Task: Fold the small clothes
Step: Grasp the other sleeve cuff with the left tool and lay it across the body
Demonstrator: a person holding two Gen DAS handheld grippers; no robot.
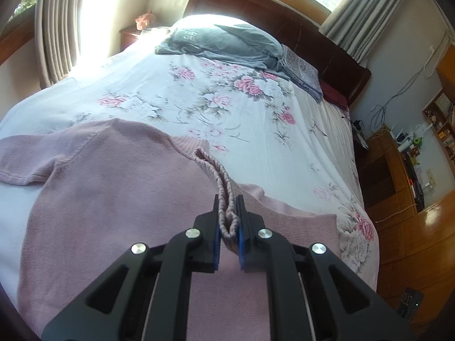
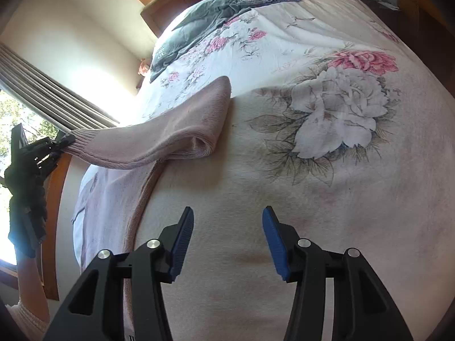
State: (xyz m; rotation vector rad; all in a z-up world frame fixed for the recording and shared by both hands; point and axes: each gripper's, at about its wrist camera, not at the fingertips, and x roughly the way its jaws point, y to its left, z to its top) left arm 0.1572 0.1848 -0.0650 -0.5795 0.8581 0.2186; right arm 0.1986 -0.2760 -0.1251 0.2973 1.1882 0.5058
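While the left gripper (image 1: 227, 213) is pinching the ribbed cuff (image 1: 226, 221) of the pink sweater (image 1: 113, 199), which is lying on the floral bedsheet (image 1: 241, 119), the sleeve (image 2: 170, 139) is hanging taut and lifted. Right gripper (image 2: 227, 241) is hovering over bare sheet, fingers wide, holding nothing. I'd be carrying the sleeve across the body low and flat, keeping the fold at the shoulder seam and releasing only once the cuff is resting down.

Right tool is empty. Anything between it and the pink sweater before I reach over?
Nothing visible. The right tool hangs open over bare floral bedspread, and the pink sweater lies to its left with only flat sheet between them. The left tool is shut on the sweater's ribbed cuff, lifting that sleeve.
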